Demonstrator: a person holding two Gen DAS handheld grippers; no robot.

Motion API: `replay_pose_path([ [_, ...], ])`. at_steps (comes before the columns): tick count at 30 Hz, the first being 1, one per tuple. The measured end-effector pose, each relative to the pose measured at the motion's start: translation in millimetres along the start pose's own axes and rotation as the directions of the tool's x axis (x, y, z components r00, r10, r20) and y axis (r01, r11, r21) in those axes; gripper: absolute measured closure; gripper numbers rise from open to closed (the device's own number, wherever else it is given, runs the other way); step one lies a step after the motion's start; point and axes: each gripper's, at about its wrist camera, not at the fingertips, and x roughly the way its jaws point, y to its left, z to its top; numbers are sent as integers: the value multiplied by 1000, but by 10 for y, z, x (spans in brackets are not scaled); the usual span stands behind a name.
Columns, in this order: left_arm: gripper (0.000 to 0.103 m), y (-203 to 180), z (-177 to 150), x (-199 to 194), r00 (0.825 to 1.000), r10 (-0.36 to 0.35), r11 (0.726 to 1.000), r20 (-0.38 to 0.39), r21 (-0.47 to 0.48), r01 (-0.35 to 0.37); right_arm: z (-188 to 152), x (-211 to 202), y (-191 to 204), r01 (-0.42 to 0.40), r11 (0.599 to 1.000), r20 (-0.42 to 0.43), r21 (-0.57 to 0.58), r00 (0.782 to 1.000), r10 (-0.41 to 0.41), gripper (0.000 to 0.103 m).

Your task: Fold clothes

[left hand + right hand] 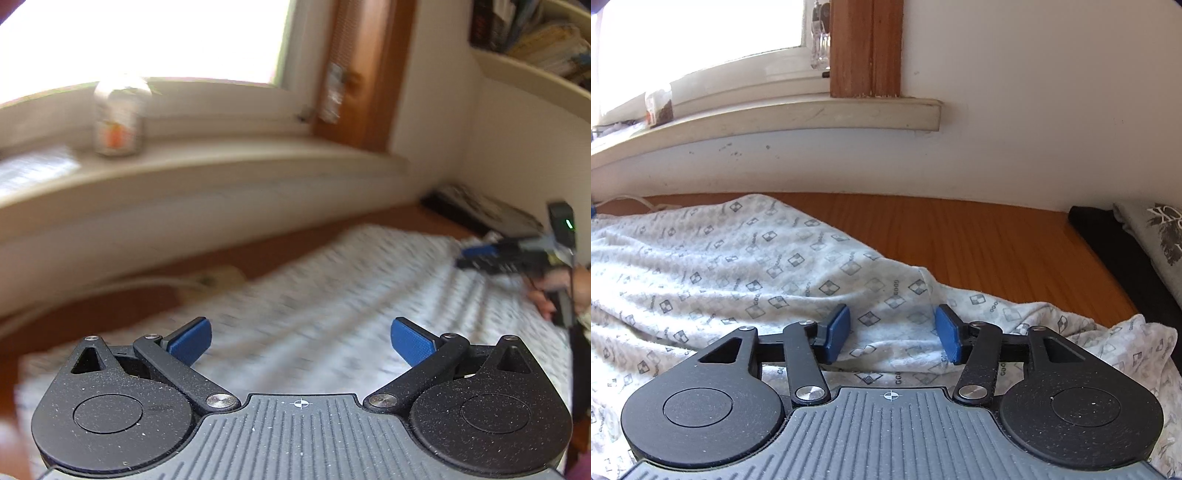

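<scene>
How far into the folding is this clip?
Early. Nothing looks folded yet: the patterned garment lies spread and wrinkled on the wooden table. Both grippers are open, the right gripper low over the cloth's near edge, the left gripper above it; neither grips fabric. A dark stack sits aside, possibly finished. All folds remain.
</scene>
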Motion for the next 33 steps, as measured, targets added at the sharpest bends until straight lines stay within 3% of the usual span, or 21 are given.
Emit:
replay_pose_path([
  [5,0,-225,-160,292,996,30,993,-87,115,-20,9,26,-25,-10,1000,-1,11,1000,10,49],
  [8,0,-209,-208,327,994,58,990,-97,132,-45,23,39,-41,-13,1000,-1,13,1000,13,49],
  [14,0,-23,-104,483,992,82,988,-98,141,-67,117,172,-83,-16,1000,-1,24,1000,16,48],
  [23,0,360,222,822,993,73,984,-95,172,-56,497,700,-93,-10,1000,0,19,1000,10,48],
  [27,0,365,229,827,993,74,982,-93,180,-56,583,820,-98,-12,1000,2,15,1000,12,48],
  [33,0,180,241,629,988,150,980,-25,135,-146,632,892,-105,-15,1000,3,9,1000,15,47],
])
